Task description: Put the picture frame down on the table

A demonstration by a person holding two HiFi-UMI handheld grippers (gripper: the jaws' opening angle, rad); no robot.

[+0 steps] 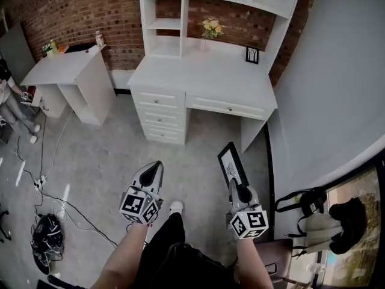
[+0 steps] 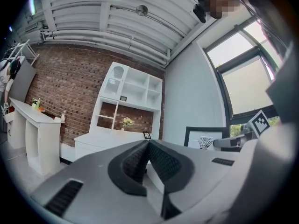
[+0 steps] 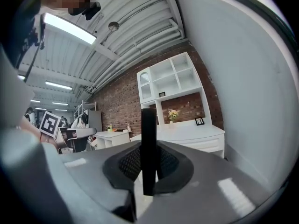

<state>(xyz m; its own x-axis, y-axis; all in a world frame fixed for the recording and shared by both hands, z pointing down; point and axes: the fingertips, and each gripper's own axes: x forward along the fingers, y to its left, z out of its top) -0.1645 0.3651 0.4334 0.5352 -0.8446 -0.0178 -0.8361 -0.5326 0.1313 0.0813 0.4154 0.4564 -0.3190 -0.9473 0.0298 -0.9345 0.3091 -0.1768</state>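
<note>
Trouble, if it comes, will likely start at the grip. The right gripper (image 1: 239,188) pinches the picture frame (image 1: 231,163) by one thin black edge only. In the right gripper view that edge stands upright between the fingers, which press on it from both sides. The rest of the frame juts forward, unsupported, above the floor (image 1: 108,155). The left gripper (image 1: 156,166) is held level beside it, fingers pressed together on nothing, so it gives no support.

The frame is in the air in front of the person, well apart from the white bench (image 1: 204,77) ahead. I judge that the setting-down has not begun and a walk across the floor has to come first.

With so narrow a hold, a jolt in the step could make the frame swing about the pinch or slide out, and a drop onto this hard floor could break it. Cables (image 1: 42,182) lie on the floor to the left, clear of the straight path but a snag if the route drifts that way.

At the bench, the shelves (image 1: 163,23) above the top leave limited headroom, so a frame carried high could knock them. A small frame (image 1: 252,54) and flowers (image 1: 211,27) stand at the back and a long reach could tip them. Letting go before the frame's lower edge rests on the top would let it fall over.
</note>
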